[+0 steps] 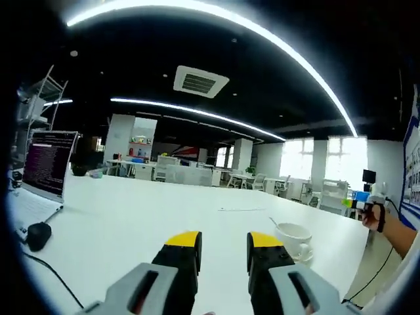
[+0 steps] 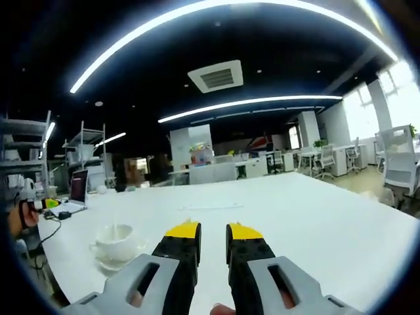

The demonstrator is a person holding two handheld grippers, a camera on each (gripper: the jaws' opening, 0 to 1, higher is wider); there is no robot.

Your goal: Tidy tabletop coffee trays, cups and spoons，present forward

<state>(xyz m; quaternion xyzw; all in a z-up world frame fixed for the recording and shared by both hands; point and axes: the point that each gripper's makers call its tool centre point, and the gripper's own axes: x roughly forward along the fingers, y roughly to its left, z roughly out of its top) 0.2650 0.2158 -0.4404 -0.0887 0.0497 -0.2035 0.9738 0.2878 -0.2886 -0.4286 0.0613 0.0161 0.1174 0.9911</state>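
A long white surface (image 1: 144, 216) runs through a large open office with a dark ceiling and curved strip lights.

In the left gripper view, the left hand-held gripper (image 1: 224, 244) hovers low over the surface, its two black jaws with yellow tips standing a narrow gap apart and holding nothing. Just to the right of its right jaw sits a white coffee cup (image 1: 293, 237) on a white saucer (image 1: 304, 256), with a spoon (image 1: 273, 222) whose handle sticks up and back from the cup. At the far left stands an open laptop (image 1: 47, 164) with text on its screen, and a dark computer mouse (image 1: 38, 235) lies near it with its cable trailing over the surface. At the right edge a person's hand (image 1: 374, 211) reaches in.

In the right gripper view, the right hand-held gripper (image 2: 213, 235) also hovers over the white surface, yellow-tipped jaws slightly apart and empty. The same white cup (image 2: 117, 239) on its saucer (image 2: 111, 262) rests to the left of the jaws, near the surface's edge. Farther back on the left stands the laptop (image 2: 79, 187). A hand (image 2: 16, 216) shows at the left edge.
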